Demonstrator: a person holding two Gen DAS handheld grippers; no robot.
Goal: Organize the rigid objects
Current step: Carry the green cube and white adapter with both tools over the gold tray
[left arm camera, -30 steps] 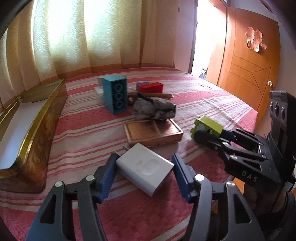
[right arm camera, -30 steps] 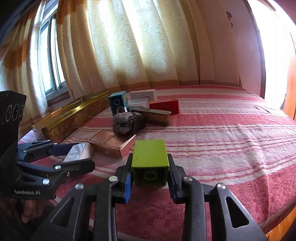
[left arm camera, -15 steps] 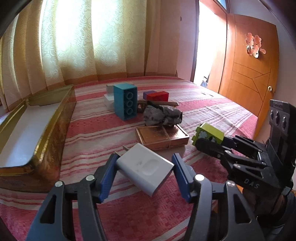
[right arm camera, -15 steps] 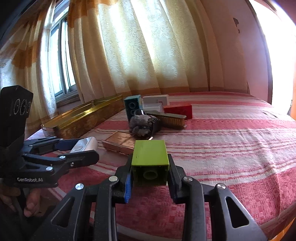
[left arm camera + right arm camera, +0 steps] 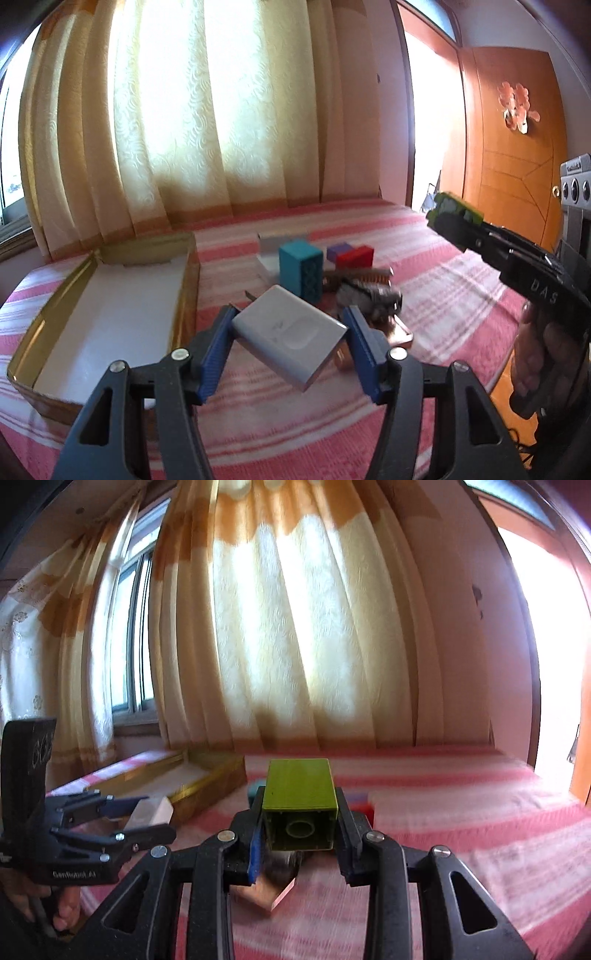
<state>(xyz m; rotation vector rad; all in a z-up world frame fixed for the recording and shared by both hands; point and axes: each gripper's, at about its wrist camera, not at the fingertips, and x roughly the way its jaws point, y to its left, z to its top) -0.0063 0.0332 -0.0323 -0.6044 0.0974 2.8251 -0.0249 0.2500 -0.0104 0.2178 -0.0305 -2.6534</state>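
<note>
Both hand-held grippers have lifted off the bed (image 5: 443, 280) since a second ago, loads up in the air.
Gold tin (image 5: 186, 295) open at bed's left edge. Teal block (image 5: 300, 268), red block (image 5: 354, 256), brush and copper box cluster mid-bed. Left hand-held gripper (image 5: 290, 338) clamps white charger (image 5: 290, 332), just right of the tin; right hand-held gripper (image 5: 299, 829) clamps green block (image 5: 298, 786) above the cluster.

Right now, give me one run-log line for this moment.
left gripper: shut on white charger | right gripper: shut on green block | gold tray: open, beside pile
</note>
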